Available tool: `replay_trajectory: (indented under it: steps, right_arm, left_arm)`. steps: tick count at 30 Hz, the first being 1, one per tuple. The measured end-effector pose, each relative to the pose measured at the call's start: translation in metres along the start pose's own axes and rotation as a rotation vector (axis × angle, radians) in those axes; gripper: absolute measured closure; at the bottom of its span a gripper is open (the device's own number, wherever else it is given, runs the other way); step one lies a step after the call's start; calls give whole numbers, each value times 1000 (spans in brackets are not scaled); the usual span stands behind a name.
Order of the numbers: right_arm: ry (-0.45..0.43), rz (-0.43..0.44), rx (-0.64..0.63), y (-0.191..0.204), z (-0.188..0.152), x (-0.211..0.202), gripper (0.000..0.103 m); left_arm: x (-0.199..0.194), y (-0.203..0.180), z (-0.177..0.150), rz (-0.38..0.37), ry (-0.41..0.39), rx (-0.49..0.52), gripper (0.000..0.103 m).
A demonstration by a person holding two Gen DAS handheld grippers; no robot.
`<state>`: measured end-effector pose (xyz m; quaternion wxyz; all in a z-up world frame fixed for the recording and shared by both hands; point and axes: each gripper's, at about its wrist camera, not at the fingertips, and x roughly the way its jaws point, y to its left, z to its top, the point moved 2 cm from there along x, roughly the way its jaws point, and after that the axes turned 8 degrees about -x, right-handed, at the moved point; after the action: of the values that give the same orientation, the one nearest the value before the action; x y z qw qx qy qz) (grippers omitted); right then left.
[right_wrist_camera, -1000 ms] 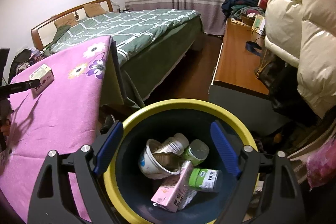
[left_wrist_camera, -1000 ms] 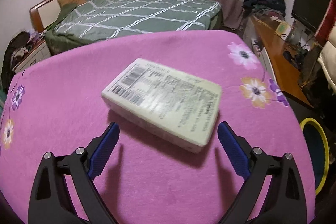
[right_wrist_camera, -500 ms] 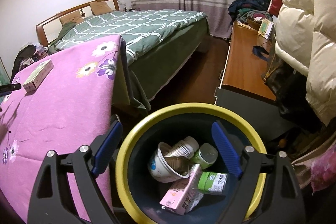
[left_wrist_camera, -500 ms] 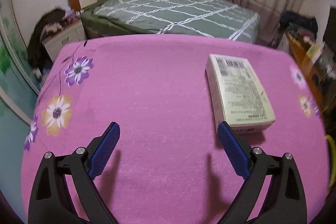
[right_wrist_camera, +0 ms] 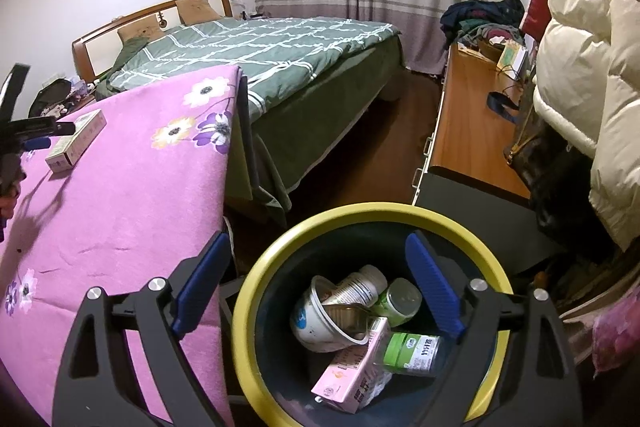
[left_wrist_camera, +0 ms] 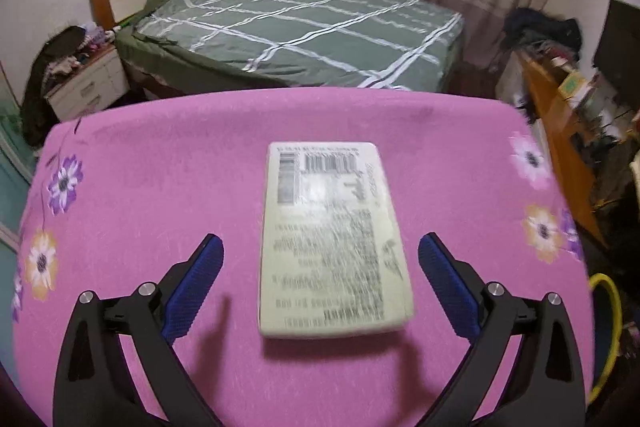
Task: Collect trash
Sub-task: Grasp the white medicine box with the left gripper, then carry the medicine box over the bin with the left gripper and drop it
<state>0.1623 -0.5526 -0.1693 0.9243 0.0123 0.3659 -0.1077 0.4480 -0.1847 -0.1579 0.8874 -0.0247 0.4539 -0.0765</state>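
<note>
A pale cream box with a barcode lies flat on the pink flowered tablecloth. My left gripper is open, its blue pads on either side of the box's near half without touching it. The same box shows far left in the right wrist view, with the left gripper at it. My right gripper hangs open and empty over the yellow-rimmed bin. Inside the bin are a white cup, a pink carton and green-capped bottles.
The bin's rim stands on the floor just past the table's right edge. A green bed lies behind the table, a wooden desk runs along the right, and a puffy cream coat hangs beside the bin.
The left gripper swung away so the box sat off to the right, then came back; the box now lies lengthwise between its open fingers. The right gripper stayed over the bin.
</note>
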Motion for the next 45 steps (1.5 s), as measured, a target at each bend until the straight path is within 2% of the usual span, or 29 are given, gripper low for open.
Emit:
replay_trajectory:
  steps: [3, 8, 9, 12, 13, 17, 21, 27, 35, 39, 45]
  right_arm:
    - [1, 2, 4, -2, -2, 0, 18]
    - [5, 4, 11, -7, -5, 1, 18]
    - [6, 4, 12, -7, -6, 0, 18]
    - [5, 6, 17, -10, -8, -2, 18]
    - [4, 7, 19, -11, -9, -3, 18]
    - [-1, 13, 31, -13, -15, -11, 18]
    - [-7, -3, 30, -16, -22, -22, 18]
    - [-23, -24, 45, -24, -34, -46, 18]
    - [-57, -40, 98, -43, -56, -85, 18]
    - [-71, -76, 110, -55, -68, -106, 17]
    - [-86, -124, 136, -76, -89, -133, 14]
  left_arm:
    - [17, -4, 10, 46, 30, -1, 6]
    - [41, 0, 15, 41, 97, -45, 7]
    - [44, 2, 15, 41, 101, -45, 10]
    - [47, 2, 12, 60, 94, -24, 32]
    - [46, 0, 12, 68, 90, -10, 32]
    - [40, -7, 8, 33, 94, 12, 33]
    - [15, -23, -7, -16, 67, 53, 33]
    - [-40, -75, -43, -147, 32, 160, 33]
    - [-106, -185, -105, -341, 41, 372, 33]
    - [-118, -249, -140, -409, 81, 483, 32]
    - [-117, -323, -183, -439, 133, 601, 32]
